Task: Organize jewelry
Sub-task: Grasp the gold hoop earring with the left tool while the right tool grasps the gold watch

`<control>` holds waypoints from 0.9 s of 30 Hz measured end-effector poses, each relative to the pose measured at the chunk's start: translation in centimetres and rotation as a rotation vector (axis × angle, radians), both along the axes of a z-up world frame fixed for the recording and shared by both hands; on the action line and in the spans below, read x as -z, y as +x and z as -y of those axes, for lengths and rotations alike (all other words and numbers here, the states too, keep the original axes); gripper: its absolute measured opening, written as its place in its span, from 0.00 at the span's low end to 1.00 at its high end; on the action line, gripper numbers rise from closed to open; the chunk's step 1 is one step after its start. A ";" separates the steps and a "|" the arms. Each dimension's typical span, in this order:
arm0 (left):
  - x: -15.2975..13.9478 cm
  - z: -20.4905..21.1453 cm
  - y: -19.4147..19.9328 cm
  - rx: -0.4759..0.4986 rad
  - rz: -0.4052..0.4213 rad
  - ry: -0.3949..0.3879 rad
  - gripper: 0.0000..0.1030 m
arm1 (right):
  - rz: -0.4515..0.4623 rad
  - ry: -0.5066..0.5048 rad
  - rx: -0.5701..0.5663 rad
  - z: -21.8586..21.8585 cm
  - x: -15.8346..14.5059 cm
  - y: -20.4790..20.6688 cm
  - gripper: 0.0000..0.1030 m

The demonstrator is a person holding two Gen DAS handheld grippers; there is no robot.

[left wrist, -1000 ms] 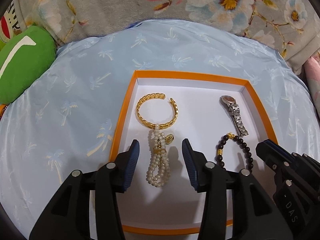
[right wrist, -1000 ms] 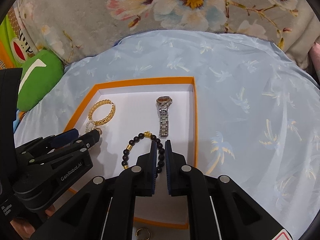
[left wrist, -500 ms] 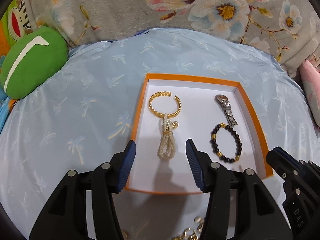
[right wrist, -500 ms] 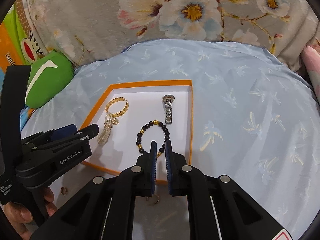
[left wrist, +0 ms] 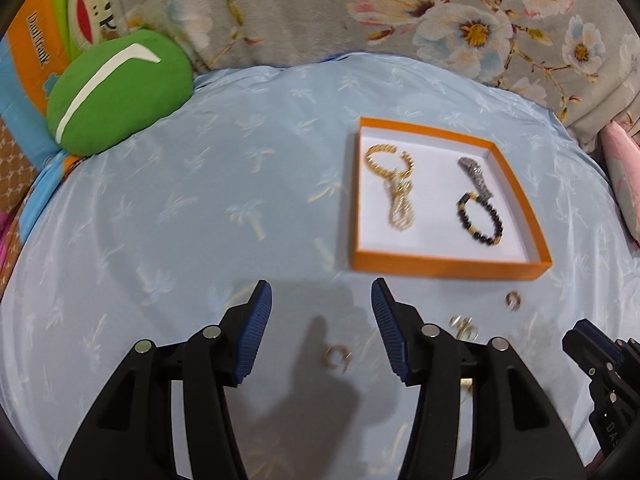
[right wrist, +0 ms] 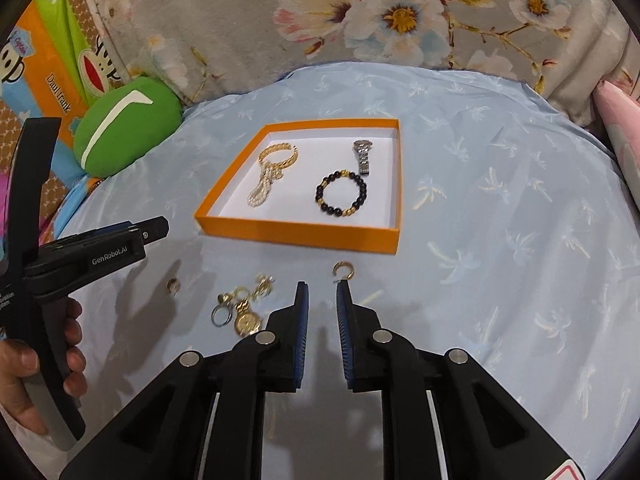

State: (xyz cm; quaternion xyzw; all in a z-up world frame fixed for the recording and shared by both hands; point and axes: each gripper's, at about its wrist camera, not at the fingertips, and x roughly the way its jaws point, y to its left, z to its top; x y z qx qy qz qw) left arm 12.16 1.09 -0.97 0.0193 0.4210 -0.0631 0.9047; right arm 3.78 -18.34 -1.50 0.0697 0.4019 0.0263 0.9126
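An orange box (right wrist: 296,235) (left wrist: 448,267) with a white floor holds a gold bangle (right wrist: 279,155), a pearl strand (right wrist: 262,189), a silver watch (right wrist: 363,156) and a black bead bracelet (right wrist: 341,194). Loose on the blue cloth before it lie a gold ear cuff (right wrist: 344,270), a small ring (right wrist: 173,285) and a cluster of rings and a gold pendant (right wrist: 244,308). My left gripper (left wrist: 322,320) is open and empty, above the cloth near a loose ring (left wrist: 338,356). My right gripper (right wrist: 322,312) is slightly open and empty, just short of the ear cuff.
A green cushion (right wrist: 124,126) lies at the back left. Floral fabric (right wrist: 360,12) rises behind the blue cloth (right wrist: 500,200). A pink item (right wrist: 624,128) is at the right edge. A hand (right wrist: 24,364) holds the left gripper's handle.
Both grippers have pulled back from over the box toward its near side, bringing the loose jewelry on the cloth into view. The right jaws have parted slightly.
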 end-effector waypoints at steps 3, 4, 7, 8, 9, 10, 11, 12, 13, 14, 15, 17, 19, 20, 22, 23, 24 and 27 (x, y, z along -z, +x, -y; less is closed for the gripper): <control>0.7 -1.6 -1.1 -0.024 -0.026 -0.011 0.49 | -0.022 -0.004 -0.041 -1.7 0.9 -0.8 0.20; 1.0 -2.0 -1.4 -0.029 -0.033 -0.010 0.49 | -0.031 -0.006 -0.055 -2.3 1.3 -0.9 0.22; 1.7 -2.9 -2.4 -0.028 -0.046 -0.002 0.49 | -0.047 -0.020 -0.081 -3.6 2.1 -0.9 0.25; 2.0 -3.2 -2.7 -0.029 -0.053 -0.004 0.49 | -0.053 -0.021 -0.090 -4.0 2.4 -0.8 0.26; 2.3 -3.4 -2.9 -0.029 -0.061 -0.003 0.50 | -0.055 -0.026 -0.093 -4.3 2.6 -0.7 0.26; 2.6 -3.5 -3.1 -0.030 -0.065 -0.001 0.52 | -0.058 -0.034 -0.092 -4.5 2.9 -0.5 0.27; 2.8 -3.7 -3.3 -0.032 -0.070 -0.001 0.53 | -0.061 -0.036 -0.093 -4.7 3.1 -0.3 0.27; 3.0 -3.8 -3.5 -0.031 -0.075 -0.004 0.54 | -0.064 -0.034 -0.092 -4.8 3.3 -0.1 0.27; 3.2 -3.9 -3.6 -0.028 -0.079 -0.008 0.54 | -0.066 -0.033 -0.091 -4.8 3.4 0.1 0.27; 3.3 -3.9 -3.6 -0.024 -0.082 -0.009 0.54 | -0.068 -0.034 -0.093 -4.9 3.5 0.3 0.27; 3.5 -3.8 -3.7 -0.020 -0.085 -0.010 0.54 | -0.069 -0.037 -0.092 -5.0 3.6 0.5 0.27; 3.6 -3.6 -3.8 -0.011 -0.088 -0.015 0.55 | -0.075 -0.032 -0.092 -5.1 3.8 0.9 0.27; 3.7 -3.4 -3.8 -0.003 -0.090 -0.016 0.56 | -0.079 -0.030 -0.094 -5.2 4.0 1.2 0.27; 3.7 -3.2 -3.8 0.000 -0.090 -0.016 0.56 | -0.083 -0.032 -0.096 -5.3 4.2 1.4 0.27; 3.8 -3.0 -3.8 0.009 -0.092 -0.018 0.56 | -0.089 -0.036 -0.097 -5.4 4.5 1.6 0.27; 3.9 -2.9 -3.7 0.010 -0.093 -0.017 0.56 | -0.093 -0.036 -0.096 -5.4 4.6 1.7 0.27; 3.9 -2.8 -3.7 0.012 -0.093 -0.019 0.56 | -0.094 -0.034 -0.094 -5.4 4.8 1.7 0.27; 4.0 -2.6 -3.6 0.013 -0.096 -0.022 0.56 | -0.092 -0.034 -0.091 -5.3 4.8 1.9 0.25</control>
